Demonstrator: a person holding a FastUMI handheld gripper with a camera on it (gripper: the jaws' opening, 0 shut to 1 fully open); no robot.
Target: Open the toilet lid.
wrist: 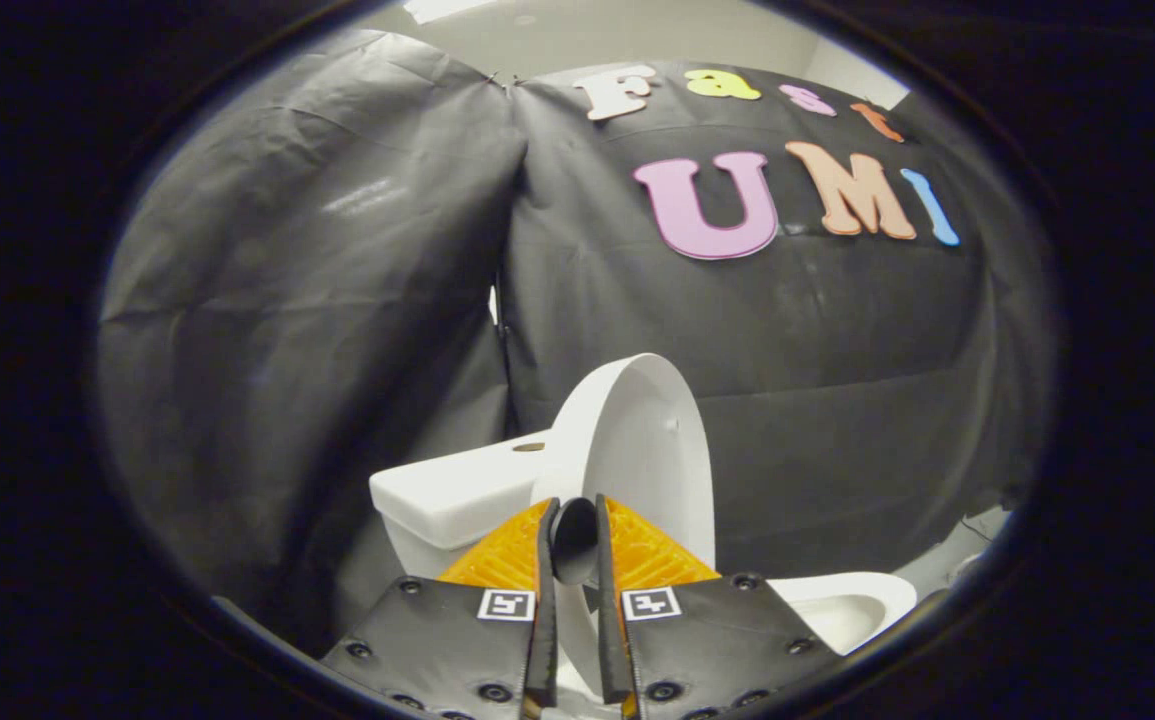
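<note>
- White oval plastic toilet lid (637, 440): raised near upright, standing beside the white ceramic cistern (447, 495)
- White toilet bowl rim (852, 600): uncovered below the lid
- Hand-held gripper (575, 525): fingers narrow, clamped on the lid's edge between them
- Status: opening appears nearly complete; remaining steps are to rest the lid back and release

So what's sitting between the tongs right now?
The raised toilet lid's edge, with a dark round part on it; the tongs close on both sides in the gripper view.
</note>
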